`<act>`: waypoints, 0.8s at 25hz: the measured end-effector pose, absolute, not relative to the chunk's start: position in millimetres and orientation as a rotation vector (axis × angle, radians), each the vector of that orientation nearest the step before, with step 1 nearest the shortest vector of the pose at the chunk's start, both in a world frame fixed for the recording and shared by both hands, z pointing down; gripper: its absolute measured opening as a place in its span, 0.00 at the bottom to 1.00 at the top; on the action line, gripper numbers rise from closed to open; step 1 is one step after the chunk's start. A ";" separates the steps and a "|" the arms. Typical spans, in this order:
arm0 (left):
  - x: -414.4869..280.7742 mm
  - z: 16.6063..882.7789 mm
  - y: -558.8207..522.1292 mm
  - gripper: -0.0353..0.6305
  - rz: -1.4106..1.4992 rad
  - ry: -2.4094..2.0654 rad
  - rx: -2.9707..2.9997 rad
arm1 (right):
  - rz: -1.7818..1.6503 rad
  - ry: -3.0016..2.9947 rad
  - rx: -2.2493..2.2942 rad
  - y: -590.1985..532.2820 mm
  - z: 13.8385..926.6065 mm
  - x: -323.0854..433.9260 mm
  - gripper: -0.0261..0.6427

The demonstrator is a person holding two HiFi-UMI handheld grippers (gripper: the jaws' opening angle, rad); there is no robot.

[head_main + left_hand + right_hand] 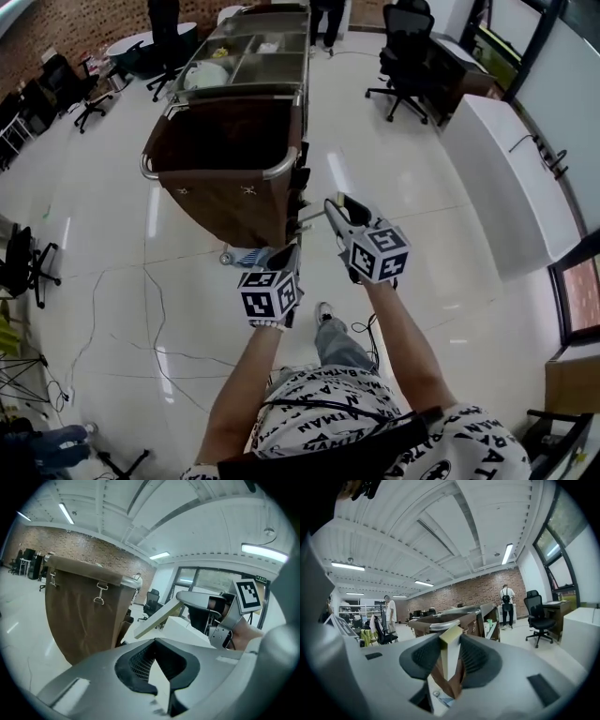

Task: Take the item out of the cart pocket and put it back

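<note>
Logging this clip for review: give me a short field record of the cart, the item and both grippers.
cart: housekeeping cart standing on the floor ahead of the person, with a brown bag hung at its near end
item: flat pale slab, in the air near the bag
right gripper: closed on the item
left gripper: jaws apart, nothing between them
surroundings: office chair beyond the cart

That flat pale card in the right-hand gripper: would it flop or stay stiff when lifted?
Probably stiff: pinched at one end by the right gripper, the card juts out straight with no sag. It is likely light, being so thin. It might twist in the grip if bumped, since only one end is held.
</note>
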State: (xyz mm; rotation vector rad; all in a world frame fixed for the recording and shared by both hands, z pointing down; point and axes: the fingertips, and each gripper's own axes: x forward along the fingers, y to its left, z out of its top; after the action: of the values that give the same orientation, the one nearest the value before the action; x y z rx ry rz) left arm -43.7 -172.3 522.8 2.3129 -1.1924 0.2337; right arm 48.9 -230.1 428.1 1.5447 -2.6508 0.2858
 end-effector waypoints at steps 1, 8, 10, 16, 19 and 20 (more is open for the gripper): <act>-48.1 522.0 -160.1 0.06 0.239 -1.186 2.321 | 0.296 -2.641 1.552 -214.5 431.4 45.6 0.25; -72.1 520.7 -96.2 0.06 0.220 -1.189 2.327 | 0.363 -2.579 1.574 -121.7 456.5 36.6 0.25; -67.4 518.6 -81.2 0.06 0.201 -1.198 2.322 | 0.392 -2.568 1.573 -99.4 461.1 44.1 0.25; -50.8 504.1 -56.3 0.06 0.122 -1.229 2.313 | 0.483 -2.561 1.570 -55.9 469.3 63.9 0.25; -44.5 500.0 -48.2 0.06 0.101 -1.248 2.310 | 0.515 -2.575 1.541 -47.0 474.7 67.0 0.25; -42.5 498.6 -46.6 0.06 0.095 -1.253 2.307 | 0.518 -2.579 1.530 -45.2 475.2 68.8 0.25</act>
State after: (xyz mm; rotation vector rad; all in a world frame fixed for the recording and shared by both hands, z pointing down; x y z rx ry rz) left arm -42.5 -46.6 498.6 2.3067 -1.2531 0.0945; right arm 68.8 -45.2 475.2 1.5304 -2.5785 0.5182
